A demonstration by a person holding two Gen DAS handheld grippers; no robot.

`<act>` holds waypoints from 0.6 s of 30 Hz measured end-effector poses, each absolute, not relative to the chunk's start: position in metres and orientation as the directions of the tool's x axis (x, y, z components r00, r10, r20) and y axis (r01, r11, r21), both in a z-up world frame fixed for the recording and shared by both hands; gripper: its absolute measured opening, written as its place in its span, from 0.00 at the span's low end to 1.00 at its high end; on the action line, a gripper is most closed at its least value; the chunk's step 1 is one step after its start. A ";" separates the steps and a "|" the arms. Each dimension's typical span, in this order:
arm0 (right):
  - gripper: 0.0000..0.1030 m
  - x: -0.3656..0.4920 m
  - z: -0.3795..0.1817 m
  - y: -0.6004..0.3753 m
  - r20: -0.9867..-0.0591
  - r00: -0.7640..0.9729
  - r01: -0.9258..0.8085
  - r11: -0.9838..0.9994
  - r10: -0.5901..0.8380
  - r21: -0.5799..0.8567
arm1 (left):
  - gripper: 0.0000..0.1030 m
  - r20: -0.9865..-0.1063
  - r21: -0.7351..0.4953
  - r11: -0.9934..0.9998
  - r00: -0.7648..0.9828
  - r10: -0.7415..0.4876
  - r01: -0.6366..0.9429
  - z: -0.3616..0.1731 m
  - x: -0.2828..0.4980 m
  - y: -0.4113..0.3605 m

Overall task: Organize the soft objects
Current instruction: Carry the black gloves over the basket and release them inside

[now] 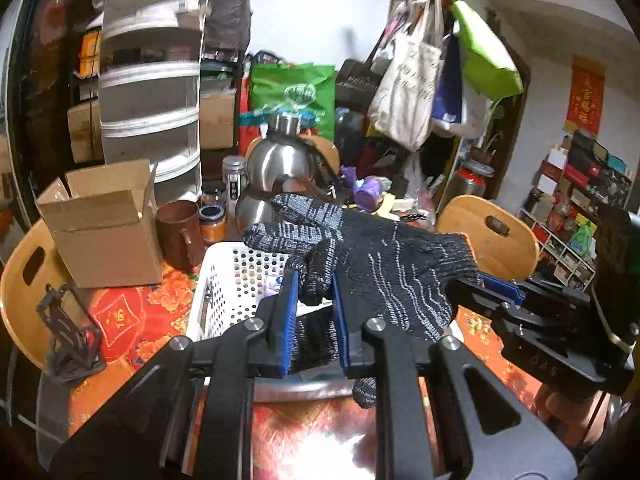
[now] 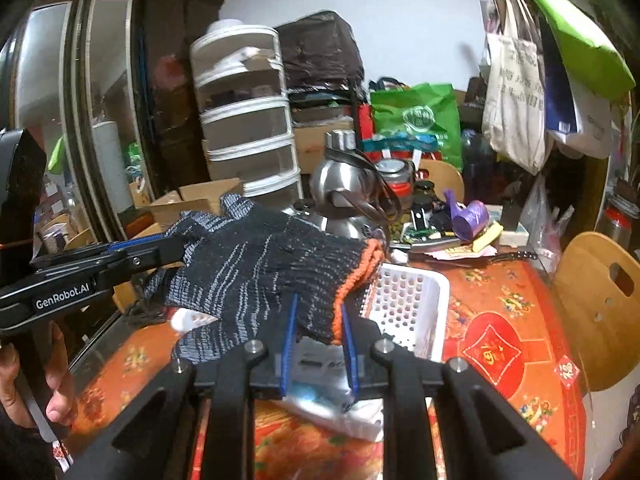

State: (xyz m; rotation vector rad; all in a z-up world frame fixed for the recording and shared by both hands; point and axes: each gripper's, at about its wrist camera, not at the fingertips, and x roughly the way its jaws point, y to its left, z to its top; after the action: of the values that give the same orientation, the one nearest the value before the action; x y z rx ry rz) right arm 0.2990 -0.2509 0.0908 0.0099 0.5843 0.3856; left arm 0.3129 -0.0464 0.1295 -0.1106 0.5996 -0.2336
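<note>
The left gripper (image 1: 314, 296) is clamped on the finger end of a black knit glove (image 1: 384, 256) flecked with white, one glove finger pinched between its blue pads, and the right gripper (image 2: 318, 320) is closed on the glove's orange-trimmed cuff, so the glove (image 2: 256, 264) hangs stretched in the air between the two tools, above a white perforated basket (image 2: 408, 300). In the right wrist view the side of the left gripper (image 2: 152, 250) carries the white lettering "GenRobot.AI", and bare fingers (image 2: 60, 396) wrap its handle at the lower left. The basket (image 1: 236, 276) sits on a table covered in a red and orange floral cloth (image 2: 500, 344) with a red medallion holding a gold character too blurred to read. Just beside the basket stand a brown mug (image 1: 182, 236) and an open cardboard box (image 1: 104, 224) toward the table's left edge. Behind the basket is a steel kettle (image 1: 280, 168), with purple toys (image 2: 468, 216) near the table's far edge. A red wall scroll (image 1: 586, 96) bears gold characters, not legible. Wooden chair backs (image 2: 600, 304) stand at the table's sides.
</note>
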 end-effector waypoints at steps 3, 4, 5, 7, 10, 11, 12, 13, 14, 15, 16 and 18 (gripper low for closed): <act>0.18 0.317 0.078 -0.252 -0.558 0.753 -0.352 0.930 0.348 0.104 | 0.15 -0.585 -0.178 0.971 0.776 -0.236 0.161 0.111 0.344 -0.050; 0.18 0.321 0.074 -0.252 -0.567 0.749 -0.350 0.931 0.344 0.102 | 0.15 -0.596 -0.175 0.972 0.769 -0.231 0.156 0.104 0.351 -0.051; 0.18 0.324 0.070 -0.252 -0.573 0.744 -0.350 0.931 0.345 0.107 | 0.15 -0.605 -0.174 0.973 0.763 -0.227 0.151 0.099 0.358 -0.053; 0.25 0.330 0.061 -0.254 -0.576 0.746 -0.337 0.935 0.335 0.108 | 0.18 -0.623 -0.175 0.975 0.751 -0.220 0.140 0.086 0.368 -0.054; 0.85 0.336 0.047 -0.253 -0.603 0.755 -0.283 0.958 0.258 0.055 | 0.75 -0.639 -0.143 0.986 0.753 -0.157 0.084 0.069 0.377 -0.054; 0.95 0.336 0.044 -0.253 -0.604 0.758 -0.279 0.959 0.247 0.043 | 0.90 -0.639 -0.144 0.987 0.755 -0.147 0.070 0.064 0.377 -0.051; 0.99 0.336 0.040 -0.253 -0.601 0.761 -0.284 0.958 0.244 0.030 | 0.90 -0.624 -0.147 0.986 0.767 -0.150 0.073 0.060 0.374 -0.049; 0.99 0.336 0.036 -0.254 -0.612 0.755 -0.282 0.959 0.236 0.022 | 0.90 -0.611 -0.147 0.986 0.777 -0.149 0.073 0.059 0.371 -0.046; 0.99 0.338 0.032 -0.256 -0.622 0.747 -0.281 0.959 0.237 0.029 | 0.90 -0.612 -0.147 0.987 0.777 -0.147 0.071 0.058 0.371 -0.044; 0.99 0.341 0.028 -0.259 -0.638 0.733 -0.274 0.961 0.238 0.043 | 0.90 -0.621 -0.150 0.986 0.769 -0.150 0.071 0.056 0.372 -0.043; 0.99 0.342 0.025 -0.260 -0.645 0.726 -0.270 0.962 0.236 0.048 | 0.90 -0.626 -0.150 0.986 0.765 -0.149 0.069 0.055 0.372 -0.042; 0.99 0.342 0.022 -0.263 -0.650 0.722 -0.267 0.962 0.238 0.056 | 0.90 -0.630 -0.135 0.989 0.765 -0.137 0.066 0.052 0.372 -0.041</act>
State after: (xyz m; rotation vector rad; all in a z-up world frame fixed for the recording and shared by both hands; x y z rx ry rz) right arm 0.3424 -0.2626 0.0218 -0.0428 0.7114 0.2790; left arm 0.3715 -0.0406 0.0518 -0.1071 0.6916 -0.1105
